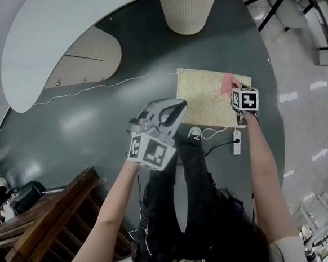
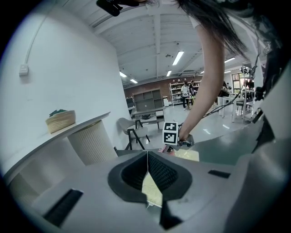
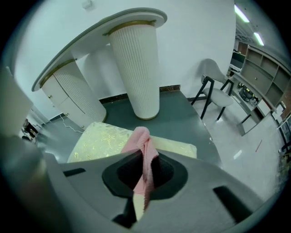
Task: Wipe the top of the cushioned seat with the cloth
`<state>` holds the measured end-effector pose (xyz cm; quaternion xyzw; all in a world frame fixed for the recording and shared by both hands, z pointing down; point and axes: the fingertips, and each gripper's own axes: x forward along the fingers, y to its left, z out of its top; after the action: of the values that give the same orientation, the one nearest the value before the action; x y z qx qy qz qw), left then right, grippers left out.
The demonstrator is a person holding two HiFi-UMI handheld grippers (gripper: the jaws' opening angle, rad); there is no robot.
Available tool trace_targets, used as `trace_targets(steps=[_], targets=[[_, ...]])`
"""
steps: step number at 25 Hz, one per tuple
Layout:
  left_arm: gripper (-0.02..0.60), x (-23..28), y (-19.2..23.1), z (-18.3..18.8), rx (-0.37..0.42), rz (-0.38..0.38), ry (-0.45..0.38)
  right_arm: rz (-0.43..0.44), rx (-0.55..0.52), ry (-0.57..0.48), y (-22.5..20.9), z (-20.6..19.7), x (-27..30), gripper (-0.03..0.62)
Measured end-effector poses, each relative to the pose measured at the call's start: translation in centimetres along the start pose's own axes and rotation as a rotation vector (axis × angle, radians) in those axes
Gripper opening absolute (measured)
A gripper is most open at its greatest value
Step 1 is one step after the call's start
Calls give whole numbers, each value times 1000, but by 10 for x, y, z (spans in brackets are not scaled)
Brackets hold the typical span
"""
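The cushioned seat [image 1: 204, 99] is a pale yellow patterned square on the dark green floor. A pink cloth [image 1: 228, 83] lies bunched on its far right part, and my right gripper [image 1: 235, 91] is shut on it. In the right gripper view the cloth [image 3: 143, 150] hangs clamped between the jaws above the seat [image 3: 100, 141]. My left gripper [image 1: 176, 107] is shut and holds nothing, hovering over the seat's near left corner. In the left gripper view its jaws meet in a line, with the seat [image 2: 153, 190] showing below and the right gripper's marker cube [image 2: 170, 133] beyond.
A white ribbed pedestal [image 1: 185, 10] stands just beyond the seat under a curved white counter [image 1: 61, 45]. A white cable [image 1: 109, 85] runs along the floor at left. A power strip [image 1: 236, 141] and my shoe [image 1: 195, 134] lie near the seat's front. Wooden furniture [image 1: 52, 221] sits at lower left.
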<state>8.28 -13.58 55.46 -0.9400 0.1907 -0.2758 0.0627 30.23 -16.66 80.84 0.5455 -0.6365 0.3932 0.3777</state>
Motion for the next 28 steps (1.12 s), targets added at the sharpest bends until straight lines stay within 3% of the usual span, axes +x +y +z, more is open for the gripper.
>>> trace_targets(steps=[8,14,17,20,28], targets=[[6,18,-18,13,12,-44,-4,-107,8,32,-86,-23,-26,14],[6,21,-23,16,18,-48,0,-135,28,32,-111,-33,-41,14],[6,21,-23,17,16,-40,1,-48,35,-26,-88,-25,-49,14],[6,16,-21,18,2,-25,1,79,-6,-80,-38,-13,-58,14],[6,-4,-9,21,-15,26,7,301,-170,-87,94,3,-54,14]])
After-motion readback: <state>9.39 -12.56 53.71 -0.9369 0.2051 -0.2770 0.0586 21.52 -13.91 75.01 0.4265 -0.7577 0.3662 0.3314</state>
